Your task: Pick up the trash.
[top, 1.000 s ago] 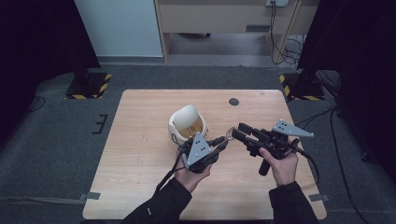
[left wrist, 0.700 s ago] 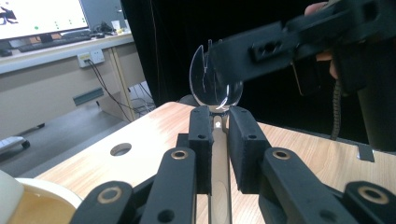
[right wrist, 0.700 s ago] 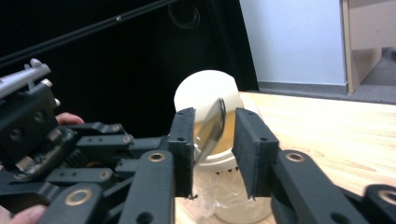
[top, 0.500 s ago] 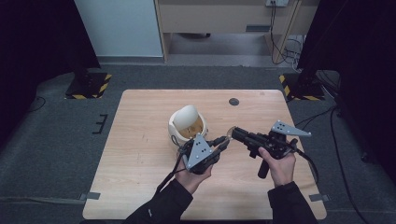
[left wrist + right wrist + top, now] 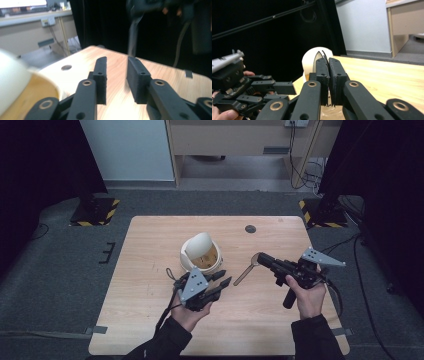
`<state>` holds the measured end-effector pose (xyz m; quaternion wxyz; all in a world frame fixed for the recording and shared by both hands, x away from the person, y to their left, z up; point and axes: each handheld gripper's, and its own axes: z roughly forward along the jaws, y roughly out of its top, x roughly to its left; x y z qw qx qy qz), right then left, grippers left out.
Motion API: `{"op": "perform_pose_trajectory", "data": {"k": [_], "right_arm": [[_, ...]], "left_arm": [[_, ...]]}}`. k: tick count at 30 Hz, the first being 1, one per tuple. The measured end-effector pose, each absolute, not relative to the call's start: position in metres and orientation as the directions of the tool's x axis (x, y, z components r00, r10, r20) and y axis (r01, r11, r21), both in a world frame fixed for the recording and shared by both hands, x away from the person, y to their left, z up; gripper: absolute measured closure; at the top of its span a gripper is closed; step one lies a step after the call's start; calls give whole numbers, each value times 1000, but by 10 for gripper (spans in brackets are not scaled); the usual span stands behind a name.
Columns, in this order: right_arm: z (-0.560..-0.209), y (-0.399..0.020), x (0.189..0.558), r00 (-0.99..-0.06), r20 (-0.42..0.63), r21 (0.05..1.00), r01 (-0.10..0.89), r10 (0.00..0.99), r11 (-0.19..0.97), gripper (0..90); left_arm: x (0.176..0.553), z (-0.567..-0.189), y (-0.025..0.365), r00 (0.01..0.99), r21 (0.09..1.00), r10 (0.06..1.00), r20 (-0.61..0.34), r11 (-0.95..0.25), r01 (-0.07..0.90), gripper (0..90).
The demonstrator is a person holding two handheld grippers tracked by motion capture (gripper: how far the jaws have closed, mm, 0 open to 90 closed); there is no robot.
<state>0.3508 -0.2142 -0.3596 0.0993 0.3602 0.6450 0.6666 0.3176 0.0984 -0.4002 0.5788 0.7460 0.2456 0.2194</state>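
A cream bowl (image 5: 205,259) with a white domed lid (image 5: 196,245) tilted against its far-left rim stands mid-table. My right gripper (image 5: 260,257) hovers to its right, shut on one end of a slim spoon (image 5: 244,273) that slants down-left toward the table. In the right gripper view the jaws (image 5: 327,60) are pressed together on a thin dark edge, with the bowl (image 5: 310,60) behind them. My left gripper (image 5: 225,277) sits just in front of the bowl, open and holding nothing. Its own view (image 5: 117,60) shows the blurred spoon (image 5: 132,32) hanging ahead and the bowl (image 5: 15,82) at the left.
The wooden table (image 5: 150,250) has a round dark hole (image 5: 250,228) near its far edge. A wooden cabinet (image 5: 235,135) and a pale panel (image 5: 130,150) stand beyond it. Black stand bases with hazard stripes (image 5: 95,210) flank the table on grey carpet.
My right gripper swung a little left toward the bowl, then back right. The spoon now shows slanting from its tip. My left gripper has drifted slightly toward the person.
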Motion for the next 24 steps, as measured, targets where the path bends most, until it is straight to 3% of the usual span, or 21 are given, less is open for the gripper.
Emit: {"op": "perform_pose_trajectory", "data": {"k": [5,16,24], "right_arm": [[-356,-221,351,-713,343,937,309,612,-164,874],[-349,-230,354,-694,329,943,273,641,-188,874],[-340,-222,360,-689,302,953,234,659,-191,874]], "left_arm": [[316,-416,142,748,948,663,21,-251,195,617],[319,-465,230,646,871,763,-13,-308,382,363],[336,-489,256,582,814,811,-65,-294,501,265]]}}
